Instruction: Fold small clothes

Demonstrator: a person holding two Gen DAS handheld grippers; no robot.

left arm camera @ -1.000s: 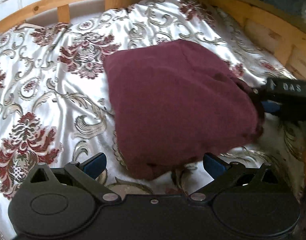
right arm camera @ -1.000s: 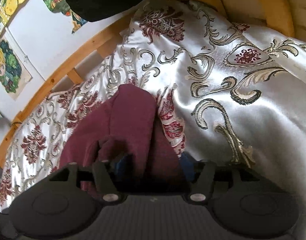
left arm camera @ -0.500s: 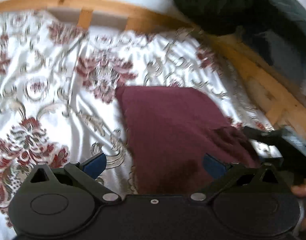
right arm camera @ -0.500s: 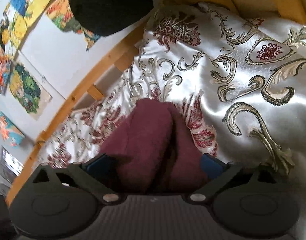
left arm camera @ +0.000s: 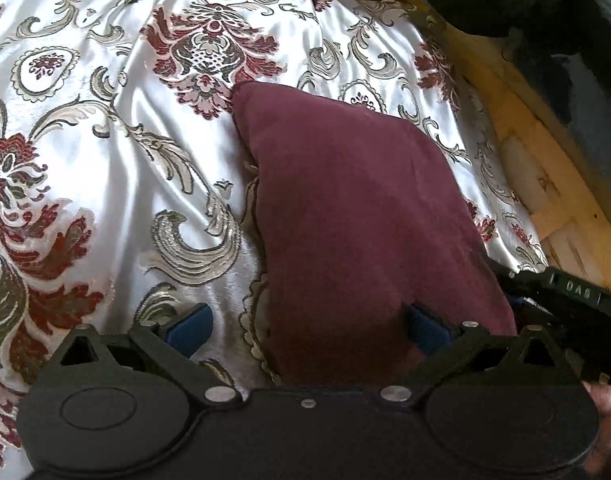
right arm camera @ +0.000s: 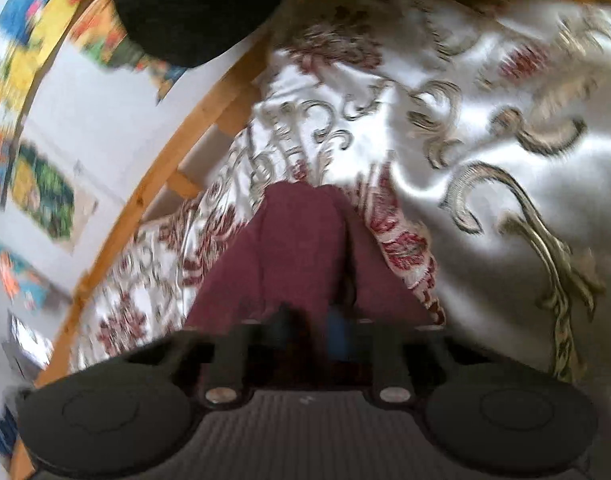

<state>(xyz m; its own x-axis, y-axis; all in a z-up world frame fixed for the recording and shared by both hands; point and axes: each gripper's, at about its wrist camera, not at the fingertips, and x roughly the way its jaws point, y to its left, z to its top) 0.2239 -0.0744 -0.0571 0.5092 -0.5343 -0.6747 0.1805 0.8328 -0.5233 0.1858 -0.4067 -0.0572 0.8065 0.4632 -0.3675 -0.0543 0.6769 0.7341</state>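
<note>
A folded maroon garment [left arm camera: 357, 216] lies on the white satin bedspread [left arm camera: 105, 152]. My left gripper [left arm camera: 305, 326] is open; its right blue pad presses into the garment's near edge and its left pad is over the bedspread. The right gripper's body [left arm camera: 565, 292] shows at the garment's right edge. In the right wrist view my right gripper [right arm camera: 309, 328] has its fingers close together on the end of the maroon garment [right arm camera: 297, 248], which runs away from the camera. The view is blurred.
A wooden bed rail [left arm camera: 521, 128] runs along the right side and another rail [right arm camera: 153, 196] along the far side. A dark rounded object [right arm camera: 189, 4] hangs above. Colourful posters [right arm camera: 37, 192] cover the wall behind.
My left gripper has come closer over the garment's near edge. My right gripper opened half a second ago and has closed on the garment's end again.
</note>
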